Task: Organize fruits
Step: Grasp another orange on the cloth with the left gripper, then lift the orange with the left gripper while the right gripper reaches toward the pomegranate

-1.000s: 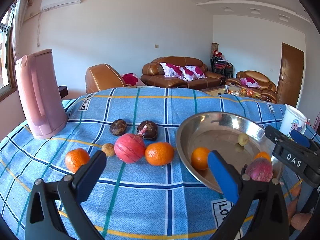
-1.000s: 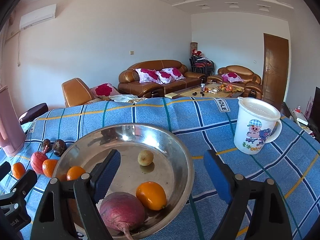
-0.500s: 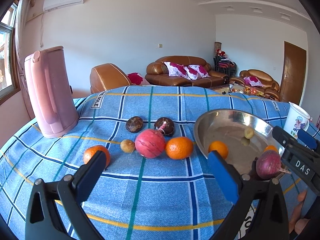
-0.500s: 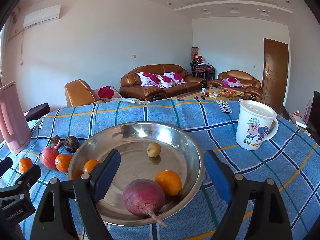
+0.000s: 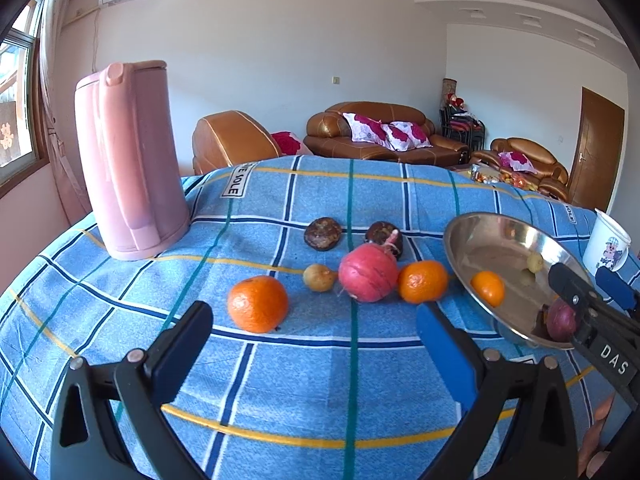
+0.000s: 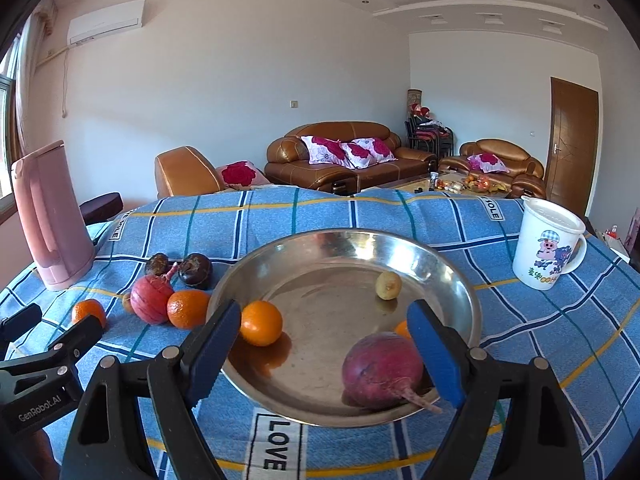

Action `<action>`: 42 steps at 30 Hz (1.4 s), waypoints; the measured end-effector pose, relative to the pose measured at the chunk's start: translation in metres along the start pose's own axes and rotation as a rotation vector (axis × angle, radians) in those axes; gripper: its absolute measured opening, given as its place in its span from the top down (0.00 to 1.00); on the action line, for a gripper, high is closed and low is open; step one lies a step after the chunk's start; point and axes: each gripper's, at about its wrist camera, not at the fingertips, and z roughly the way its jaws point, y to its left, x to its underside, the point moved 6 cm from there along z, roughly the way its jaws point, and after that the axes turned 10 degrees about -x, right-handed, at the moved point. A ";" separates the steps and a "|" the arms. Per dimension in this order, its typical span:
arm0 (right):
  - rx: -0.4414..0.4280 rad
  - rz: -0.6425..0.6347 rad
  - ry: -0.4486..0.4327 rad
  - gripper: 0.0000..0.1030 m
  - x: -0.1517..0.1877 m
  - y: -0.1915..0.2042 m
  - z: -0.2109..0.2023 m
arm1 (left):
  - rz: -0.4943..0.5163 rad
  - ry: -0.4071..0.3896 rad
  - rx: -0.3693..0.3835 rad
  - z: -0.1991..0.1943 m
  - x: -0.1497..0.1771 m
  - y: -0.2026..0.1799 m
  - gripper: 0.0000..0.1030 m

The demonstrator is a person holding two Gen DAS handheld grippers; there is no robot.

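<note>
- The pink kettle (image 5: 128, 160) stands upright at the far left of the blue checked tablecloth (image 5: 320, 380); in the left wrist view it looms larger and sits further toward the centre than a second ago.
- The left gripper (image 5: 316, 344) hangs over bare cloth with its jaws spread wide and nothing between them. A second ago its right finger overlapped the bowl; now both fingers frame the loose fruit.
- Just beyond its left finger lies an orange (image 5: 258, 303), which has slid from the left edge of the view to nearly the middle.
- To the right follow a small yellow-brown fruit (image 5: 318, 277), a red round fruit (image 5: 368, 278) and a second orange (image 5: 422, 282), close together in a row, with two dark brown fruits (image 5: 322, 233) behind them.
- The steel bowl (image 6: 452, 272) sits right of that row, now pushed to the right edge of the left wrist view. It holds an orange (image 6: 261, 323), a small pale fruit (image 6: 388, 285), a purple-red root vegetable (image 6: 382, 370) and another orange fruit mostly hidden behind the right finger.
- The right gripper (image 6: 326, 344) is over the near rim of the bowl, jaws wide apart and gripping nothing; the bowl fills more of its view than before.
- A white cartoon mug (image 6: 550, 244) stands far right, apart from the bowl.
</note>
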 end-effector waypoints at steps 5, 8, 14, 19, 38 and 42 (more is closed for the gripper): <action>-0.044 -0.019 0.022 0.16 0.002 0.026 0.006 | -0.032 0.044 -0.018 0.011 0.004 0.035 0.00; -0.070 -0.037 0.030 0.16 0.003 0.042 0.009 | -0.056 0.069 -0.029 0.017 0.007 0.057 0.00; -0.124 -0.058 0.058 0.16 0.006 0.072 0.018 | -0.056 0.105 -0.058 0.030 0.010 0.084 0.00; -0.170 -0.047 0.081 0.16 0.010 0.086 0.022 | 0.018 0.110 -0.050 0.044 -0.002 0.071 0.00; -0.313 0.121 0.269 0.35 0.027 0.094 0.070 | 0.054 0.311 0.095 0.097 0.006 0.032 0.53; -0.302 0.101 0.295 0.35 0.028 0.107 0.080 | 0.015 0.305 0.106 0.095 0.005 0.039 0.54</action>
